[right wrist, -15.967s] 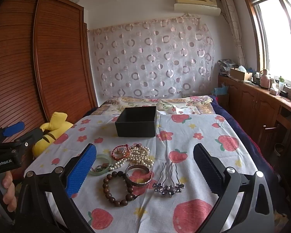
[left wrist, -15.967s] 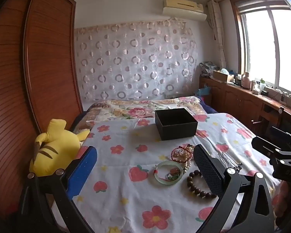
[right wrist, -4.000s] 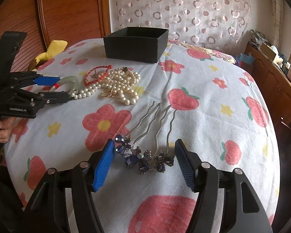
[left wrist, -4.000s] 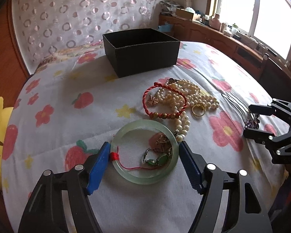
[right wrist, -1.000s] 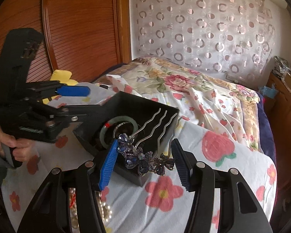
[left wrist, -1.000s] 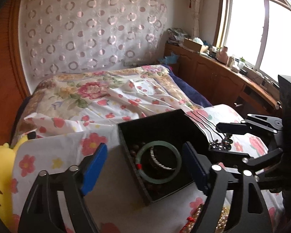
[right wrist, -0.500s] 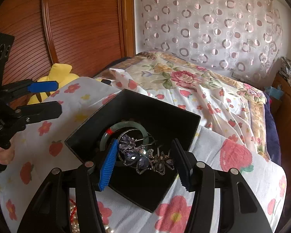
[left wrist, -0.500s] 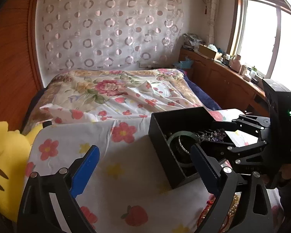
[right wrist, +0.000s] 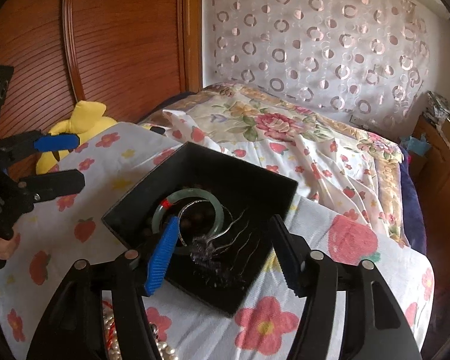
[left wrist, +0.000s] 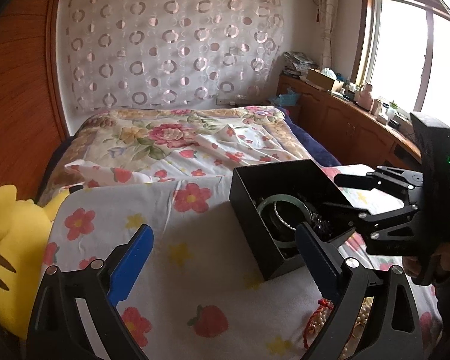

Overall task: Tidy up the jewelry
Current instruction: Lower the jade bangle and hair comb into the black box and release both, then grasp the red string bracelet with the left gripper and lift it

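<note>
A black open box [right wrist: 243,177] [left wrist: 255,225] stands on the flowered bedspread. Inside it lie a green jade bangle [right wrist: 192,195] [left wrist: 280,202], a silver bangle, dark beads and a jewelled hair comb [right wrist: 225,243], blurred as it drops. My right gripper [right wrist: 225,252] is open and empty just above the box's near side; it shows in the left wrist view [left wrist: 345,210]. My left gripper [left wrist: 225,258] is open and empty, left of the box; it shows in the right wrist view [right wrist: 60,162]. Pearls and a red cord bracelet [left wrist: 318,321] [right wrist: 111,330] lie on the bedspread near me.
A yellow plush toy [left wrist: 6,240] [right wrist: 78,123] lies at the bed's left edge by the wooden wardrobe [right wrist: 105,45]. A floral quilt [left wrist: 171,138] covers the far bed. A wooden counter [left wrist: 345,120] with clutter runs under the window on the right.
My right gripper has opened and let go of the hair comb, which now falls into the box. My left gripper has drawn back to the left of the box.
</note>
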The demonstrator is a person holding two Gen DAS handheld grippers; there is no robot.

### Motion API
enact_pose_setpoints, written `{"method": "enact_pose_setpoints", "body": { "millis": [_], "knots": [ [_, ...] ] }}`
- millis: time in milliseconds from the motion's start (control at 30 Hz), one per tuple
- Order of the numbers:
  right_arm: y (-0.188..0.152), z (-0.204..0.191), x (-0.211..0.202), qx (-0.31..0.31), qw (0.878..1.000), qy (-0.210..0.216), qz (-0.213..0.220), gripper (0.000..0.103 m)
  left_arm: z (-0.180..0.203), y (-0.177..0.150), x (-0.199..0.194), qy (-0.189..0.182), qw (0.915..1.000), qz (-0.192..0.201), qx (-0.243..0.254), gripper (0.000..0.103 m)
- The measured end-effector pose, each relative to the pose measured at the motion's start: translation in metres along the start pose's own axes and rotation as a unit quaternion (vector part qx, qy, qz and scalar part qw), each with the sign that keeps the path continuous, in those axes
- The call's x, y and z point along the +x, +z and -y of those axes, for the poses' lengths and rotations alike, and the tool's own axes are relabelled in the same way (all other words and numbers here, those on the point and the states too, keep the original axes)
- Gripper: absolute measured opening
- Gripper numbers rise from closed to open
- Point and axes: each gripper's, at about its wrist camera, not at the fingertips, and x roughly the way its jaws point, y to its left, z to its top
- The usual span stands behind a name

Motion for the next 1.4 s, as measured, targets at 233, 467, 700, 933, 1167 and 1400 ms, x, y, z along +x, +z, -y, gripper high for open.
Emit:
{"method": "enact_pose_setpoints", "body": {
  "millis": [233,467,700,933,1167,1400],
  "knots": [
    [-0.027,-0.003,-0.039,0.022,1.000,0.012,0.013,0.059,0.002,-0.018,-0.011,-0.010,0.9999,-0.011,0.003,0.092],
    [-0.072,-0.019,-0.048,0.031,0.999,0.032,-0.031,0.037,0.009,-0.051,-0.017,-0.020,0.9990,-0.039,0.003,0.092],
    [-0.101,-0.034,-0.050,0.031,0.997,0.030,-0.056,0.036,0.017,-0.071,-0.014,-0.035,0.9977,-0.058,0.003,0.092],
    [-0.117,-0.036,-0.054,0.050,0.996,0.033,-0.065,0.036,0.041,-0.079,-0.010,-0.070,0.9941,-0.077,0.031,0.057],
    [-0.123,-0.038,-0.054,0.050,0.996,0.033,-0.064,0.036,0.055,-0.090,-0.002,-0.084,0.9896,-0.108,0.044,0.027],
    [-0.124,-0.040,-0.055,0.049,0.997,0.033,-0.059,0.036,0.059,-0.092,-0.002,-0.092,0.9874,-0.120,0.048,0.017]
  ]
}}
